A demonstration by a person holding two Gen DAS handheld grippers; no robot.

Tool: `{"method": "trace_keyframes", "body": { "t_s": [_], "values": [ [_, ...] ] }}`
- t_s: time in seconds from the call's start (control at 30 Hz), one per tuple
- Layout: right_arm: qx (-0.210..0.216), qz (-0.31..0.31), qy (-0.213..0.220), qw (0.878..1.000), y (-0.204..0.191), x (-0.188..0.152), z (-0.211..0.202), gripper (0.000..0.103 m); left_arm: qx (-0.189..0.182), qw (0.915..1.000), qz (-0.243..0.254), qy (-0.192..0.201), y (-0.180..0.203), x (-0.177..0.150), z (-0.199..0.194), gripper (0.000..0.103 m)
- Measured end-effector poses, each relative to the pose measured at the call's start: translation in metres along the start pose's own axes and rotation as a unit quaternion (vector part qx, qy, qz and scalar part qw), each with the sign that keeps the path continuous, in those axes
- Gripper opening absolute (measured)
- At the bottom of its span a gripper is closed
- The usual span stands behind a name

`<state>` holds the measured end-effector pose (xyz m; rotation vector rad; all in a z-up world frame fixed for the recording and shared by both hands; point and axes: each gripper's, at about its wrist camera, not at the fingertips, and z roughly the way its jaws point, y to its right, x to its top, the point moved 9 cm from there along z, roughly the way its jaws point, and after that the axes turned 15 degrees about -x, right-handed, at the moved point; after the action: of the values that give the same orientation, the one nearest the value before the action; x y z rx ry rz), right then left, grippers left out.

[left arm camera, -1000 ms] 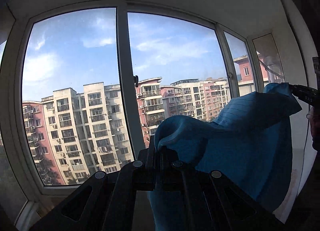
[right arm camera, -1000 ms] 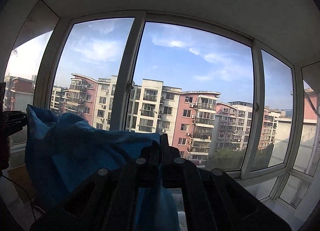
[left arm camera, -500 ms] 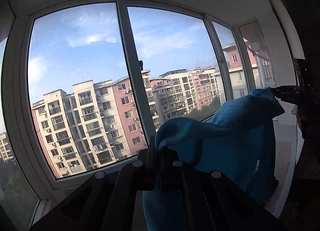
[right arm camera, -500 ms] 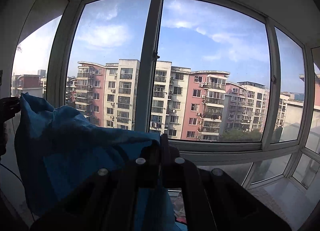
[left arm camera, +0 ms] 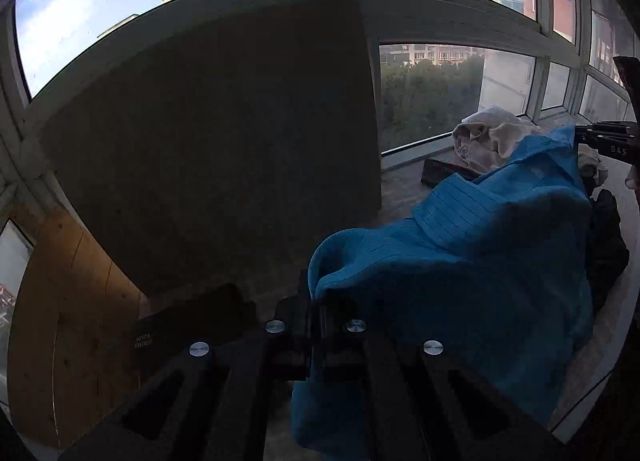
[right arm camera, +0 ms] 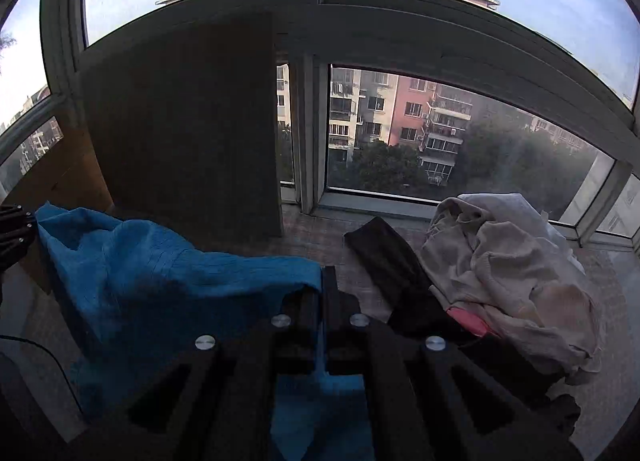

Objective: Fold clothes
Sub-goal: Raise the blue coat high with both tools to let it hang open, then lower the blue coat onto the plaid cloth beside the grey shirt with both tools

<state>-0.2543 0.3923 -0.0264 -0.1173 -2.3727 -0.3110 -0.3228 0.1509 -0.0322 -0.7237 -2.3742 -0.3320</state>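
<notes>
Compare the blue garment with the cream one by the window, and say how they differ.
The blue garment is held up, stretched between the left gripper and the right gripper, both shut on its edge; the cream garment lies untouched in a crumpled heap. The blue garment shows fine ribbed lines and hangs fairly smooth; the cream garment is bunched into thick wrinkles. The cream garment rests against dark clothes; the blue garment hangs apart from them. Neither is folded yet.

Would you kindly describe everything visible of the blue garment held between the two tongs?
The blue garment is a soft cloth with fine stitched or woven lines. It hangs in a sagging span, pinched at one edge by the left tongs and at another by the right tongs, the rest drooping below. It is unfolded and creased, beside a heap of pale clothes.
</notes>
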Motion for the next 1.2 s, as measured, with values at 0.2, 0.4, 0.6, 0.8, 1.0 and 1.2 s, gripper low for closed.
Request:
{"method": "trace_keyframes", "body": {
  "t_s": [0.2,0.4,0.6,0.8,1.0,1.2],
  "values": [
    [-0.010,-0.012,-0.108,0.994,-0.017,-0.067,0.150,0.001,0.022,0.9949,-0.041,-0.090,-0.038,-0.046,0.123,0.003],
    [-0.008,-0.045,-0.158,0.986,-0.018,-0.045,0.219,0.009,0.028,0.9857,-0.068,-0.152,-0.078,-0.053,0.181,0.010],
    [-0.002,-0.082,-0.131,0.988,-0.005,-0.038,0.210,0.038,0.018,0.9851,-0.077,-0.153,-0.099,-0.057,0.174,0.014],
    [-0.007,-0.082,-0.145,0.986,-0.004,-0.039,0.226,0.043,0.027,0.9835,-0.068,-0.165,-0.109,-0.066,0.173,0.023],
    [-0.030,-0.034,-0.165,0.985,-0.006,-0.025,0.261,0.043,-0.001,0.9755,-0.147,-0.164,-0.131,-0.063,0.187,0.023],
    [-0.016,-0.052,-0.123,0.991,-0.004,-0.020,0.210,0.043,-0.014,0.9853,-0.092,-0.143,-0.111,-0.060,0.148,0.021]
  ]
}}
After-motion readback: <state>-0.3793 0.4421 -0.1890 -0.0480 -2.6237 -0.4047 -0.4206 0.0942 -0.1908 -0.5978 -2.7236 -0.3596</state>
